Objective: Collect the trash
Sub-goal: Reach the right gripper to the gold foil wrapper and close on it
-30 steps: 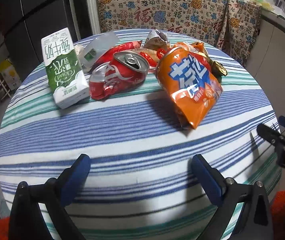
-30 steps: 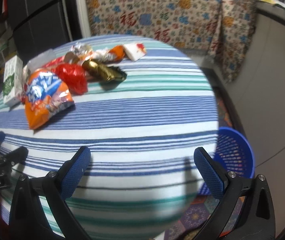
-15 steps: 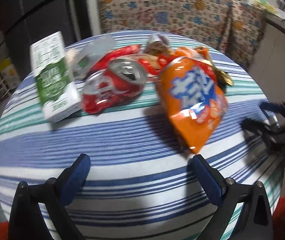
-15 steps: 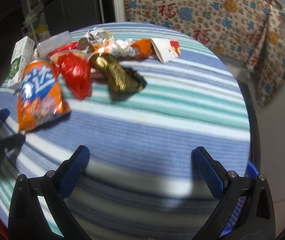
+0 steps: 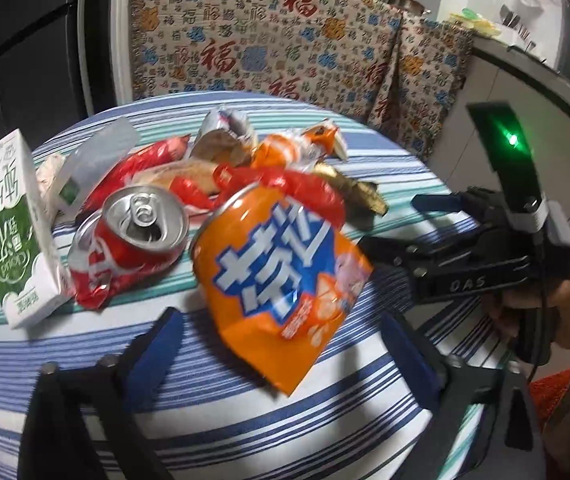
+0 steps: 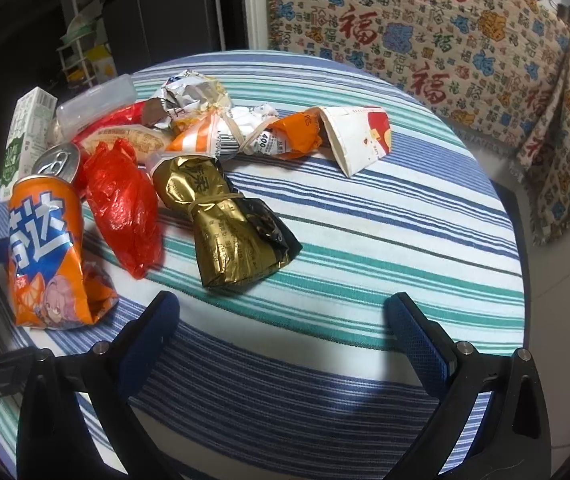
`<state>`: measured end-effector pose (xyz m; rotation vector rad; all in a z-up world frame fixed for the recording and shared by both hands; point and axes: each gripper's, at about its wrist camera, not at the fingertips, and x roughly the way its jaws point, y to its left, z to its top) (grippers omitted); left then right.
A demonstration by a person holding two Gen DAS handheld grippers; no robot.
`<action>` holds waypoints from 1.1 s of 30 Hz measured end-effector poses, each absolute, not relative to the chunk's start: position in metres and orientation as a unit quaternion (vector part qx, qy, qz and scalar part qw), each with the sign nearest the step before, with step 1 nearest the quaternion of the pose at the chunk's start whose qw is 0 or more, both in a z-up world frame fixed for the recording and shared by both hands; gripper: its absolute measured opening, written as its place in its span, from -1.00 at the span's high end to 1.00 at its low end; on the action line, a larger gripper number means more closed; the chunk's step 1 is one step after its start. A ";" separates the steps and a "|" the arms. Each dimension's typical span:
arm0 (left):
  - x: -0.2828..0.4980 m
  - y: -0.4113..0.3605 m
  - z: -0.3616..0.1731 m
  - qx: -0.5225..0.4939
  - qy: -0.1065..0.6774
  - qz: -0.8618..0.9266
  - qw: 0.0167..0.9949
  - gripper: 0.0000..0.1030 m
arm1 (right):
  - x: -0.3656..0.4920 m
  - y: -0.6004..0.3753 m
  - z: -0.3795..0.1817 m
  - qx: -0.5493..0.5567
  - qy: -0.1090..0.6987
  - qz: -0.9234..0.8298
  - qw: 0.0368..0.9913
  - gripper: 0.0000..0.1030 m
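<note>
Trash is piled on a round table with a striped cloth (image 5: pixel 245 420). In the left wrist view an orange snack bag (image 5: pixel 281 272) lies nearest, beside a crushed red can (image 5: pixel 125 244) and a green-and-white milk carton (image 5: pixel 9 232). My left gripper (image 5: pixel 281 344) is closing, with the bag's lower end between its fingers; the pads do not touch it. My right gripper (image 6: pixel 285 328) stands open over bare cloth, short of a gold wrapper (image 6: pixel 225 224) and a red plastic bag (image 6: pixel 121 204). Beyond them lie a tied orange wrapper (image 6: pixel 245 136) and a white paper carton (image 6: pixel 357 136).
A patterned cloth (image 5: pixel 285 52) hangs behind the table. Dark cabinet doors (image 5: pixel 25 40) stand at the left and a grey counter (image 5: pixel 545 92) at the right. A person's hand (image 5: pixel 565 304) holds the right gripper (image 5: pixel 391 222) close to the orange bag.
My left gripper came up to the orange bag, whose tip now lies between narrower fingers. My right gripper swung in toward the pile, and the blue basket left its view.
</note>
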<state>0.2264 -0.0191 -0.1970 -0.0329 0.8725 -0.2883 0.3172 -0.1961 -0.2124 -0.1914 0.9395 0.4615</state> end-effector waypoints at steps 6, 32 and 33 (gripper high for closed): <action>0.234 -0.014 -0.199 -0.063 0.431 -0.163 0.885 -0.08 | 0.314 -0.198 -0.212 -0.092 0.445 0.228 0.861 -0.99; 0.193 0.017 -0.185 -0.105 0.415 -0.153 0.891 -0.13 | 0.307 -0.178 -0.181 -0.079 0.453 0.300 0.836 0.55; 0.194 0.017 -0.185 -0.111 0.414 -0.152 0.891 0.11 | 0.304 -0.182 -0.179 -0.070 0.457 0.298 0.835 0.55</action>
